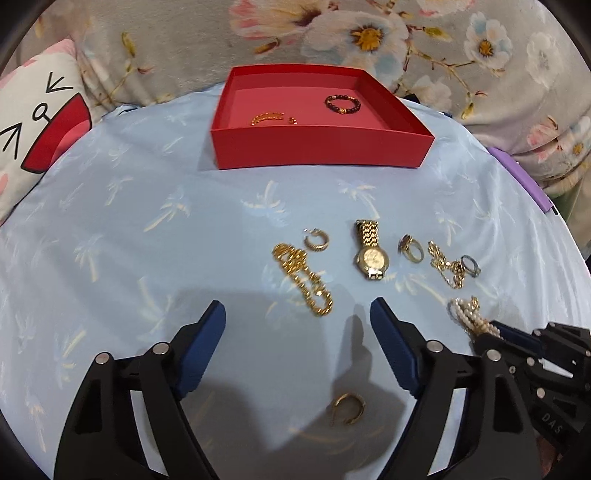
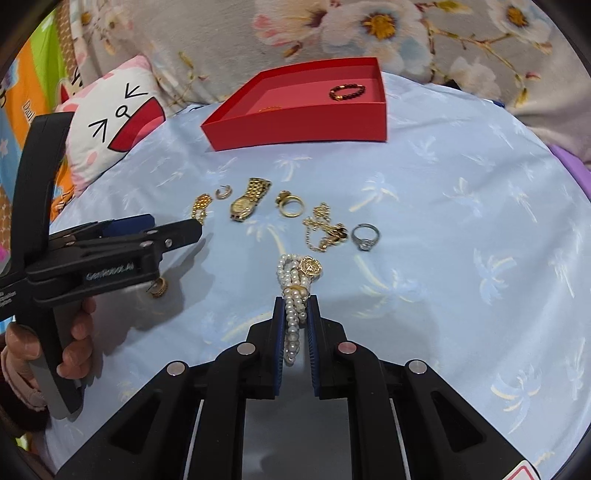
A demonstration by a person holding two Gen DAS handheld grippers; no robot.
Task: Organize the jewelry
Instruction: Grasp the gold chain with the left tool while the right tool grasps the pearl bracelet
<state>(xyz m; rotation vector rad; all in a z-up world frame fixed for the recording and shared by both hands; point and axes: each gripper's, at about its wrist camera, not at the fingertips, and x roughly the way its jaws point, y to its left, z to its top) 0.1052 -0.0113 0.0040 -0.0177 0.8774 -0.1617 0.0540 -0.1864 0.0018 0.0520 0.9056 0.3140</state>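
Note:
A red box [image 1: 321, 146] [image 2: 295, 127] at the far side holds a dark bead bracelet [image 1: 342, 103] [image 2: 346, 91] and gold pieces [image 1: 266, 118]. On the blue cloth lie a gold chain bracelet [image 1: 303, 282], a gold watch [image 1: 370, 251] [image 2: 248, 202], rings [image 1: 410, 250] [image 2: 290, 205], a thin gold chain [image 2: 325, 229], a silver ring [image 2: 365, 232] and gold hoops [image 1: 347, 408] [image 1: 316, 240]. My left gripper [image 1: 297, 314] is open above the cloth, a hoop lying between its jaws. My right gripper [image 2: 295, 306] is shut on a pearl bracelet [image 2: 295, 295].
A cat-face cushion [image 1: 33, 125] [image 2: 114, 125] lies at the left. A floral blanket [image 1: 369, 33] runs behind the box. A purple edge [image 1: 517, 177] shows at the right of the cloth.

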